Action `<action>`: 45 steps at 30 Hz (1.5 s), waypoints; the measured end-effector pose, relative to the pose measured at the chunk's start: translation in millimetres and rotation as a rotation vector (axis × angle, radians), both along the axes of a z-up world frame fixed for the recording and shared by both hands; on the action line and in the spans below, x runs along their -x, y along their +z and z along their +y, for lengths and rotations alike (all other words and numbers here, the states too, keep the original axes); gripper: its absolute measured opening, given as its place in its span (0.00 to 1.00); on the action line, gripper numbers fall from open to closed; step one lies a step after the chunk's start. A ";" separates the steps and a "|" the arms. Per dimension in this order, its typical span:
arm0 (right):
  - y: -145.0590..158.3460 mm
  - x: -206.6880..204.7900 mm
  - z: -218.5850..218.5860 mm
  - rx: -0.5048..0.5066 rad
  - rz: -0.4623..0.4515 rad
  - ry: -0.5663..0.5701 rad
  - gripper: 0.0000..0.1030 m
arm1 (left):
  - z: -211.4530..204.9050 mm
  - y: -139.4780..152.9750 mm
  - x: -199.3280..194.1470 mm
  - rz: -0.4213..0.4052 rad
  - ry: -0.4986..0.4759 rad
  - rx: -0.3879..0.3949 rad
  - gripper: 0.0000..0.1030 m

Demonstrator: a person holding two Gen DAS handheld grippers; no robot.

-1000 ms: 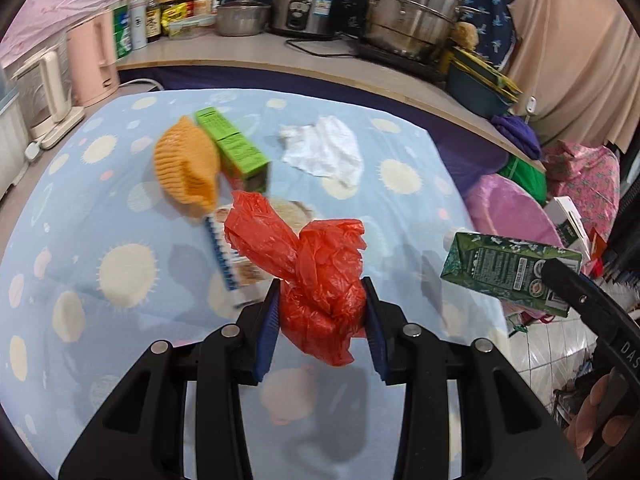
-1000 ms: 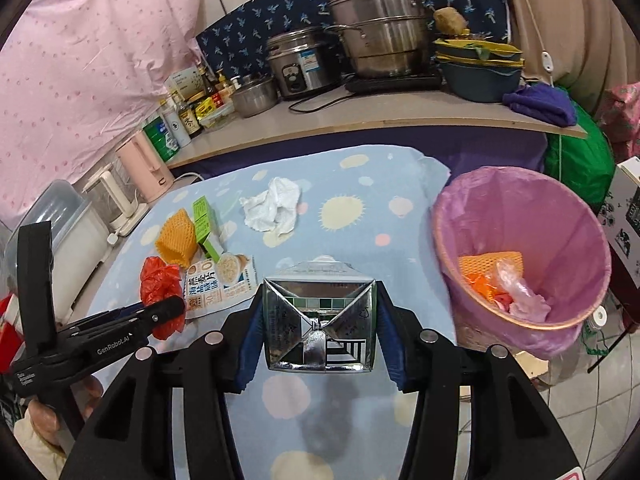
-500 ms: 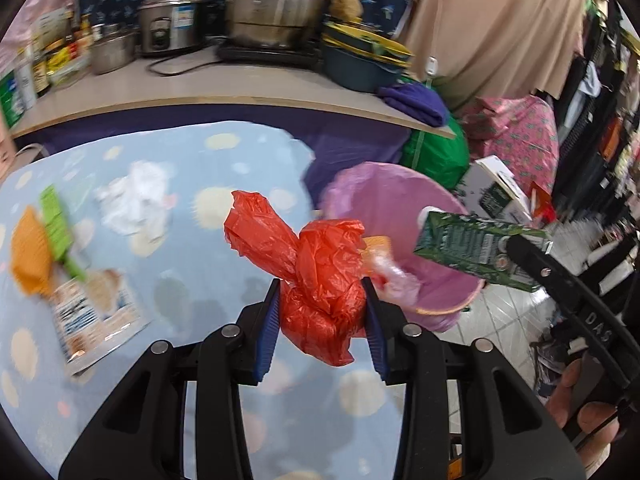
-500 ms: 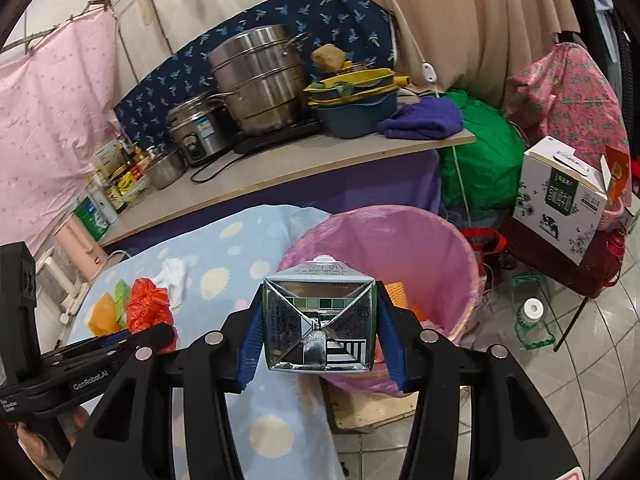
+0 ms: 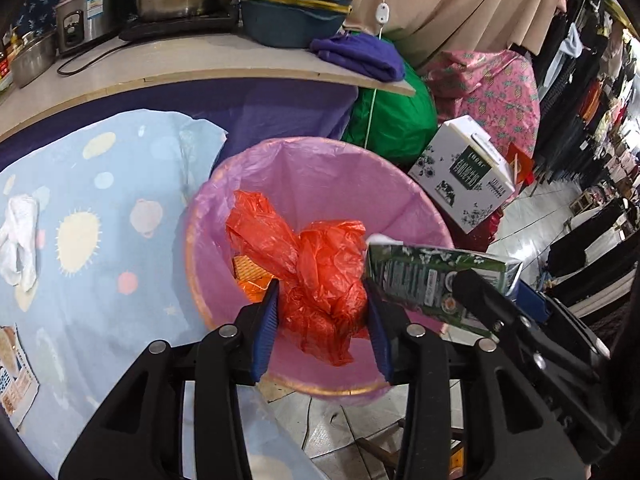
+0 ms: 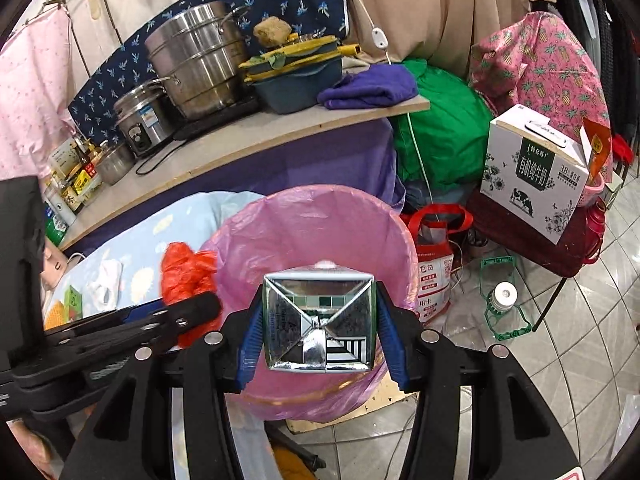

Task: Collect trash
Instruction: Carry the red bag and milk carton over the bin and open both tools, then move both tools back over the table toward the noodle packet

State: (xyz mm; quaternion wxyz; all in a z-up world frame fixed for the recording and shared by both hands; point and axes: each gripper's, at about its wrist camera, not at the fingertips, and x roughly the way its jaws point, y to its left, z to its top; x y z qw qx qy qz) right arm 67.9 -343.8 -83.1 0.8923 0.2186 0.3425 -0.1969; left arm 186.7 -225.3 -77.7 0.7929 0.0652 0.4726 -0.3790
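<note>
Beside the blue-clothed desk (image 5: pixel 92 248) stands the pink-lined bin (image 5: pixel 320 184). Above it, the left hand-held gripper (image 5: pixel 322 320), jaws opening, has a red plastic bag (image 5: pixel 316 272) between its pads, hiding most trash below. The right hand-held gripper (image 6: pixel 318 330) clamps a milk carton (image 6: pixel 320 322), its far end hidden.
</note>
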 end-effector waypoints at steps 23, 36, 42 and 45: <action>27.9 4.1 43.2 -0.012 -0.072 0.082 0.56 | 68.8 13.9 1.8 -0.101 0.195 -0.065 0.72; 20.8 -18.3 132.6 -0.007 -0.040 0.242 0.56 | 232.3 -5.3 -13.1 -0.039 0.515 -0.123 0.72; 15.0 -29.2 170.8 -0.003 -0.020 0.296 0.56 | 305.8 -21.3 -18.2 -0.014 0.621 -0.140 0.72; 9.7 -37.2 189.1 -0.005 -0.003 0.325 0.56 | 327.6 -32.9 -24.9 0.027 0.642 -0.124 0.72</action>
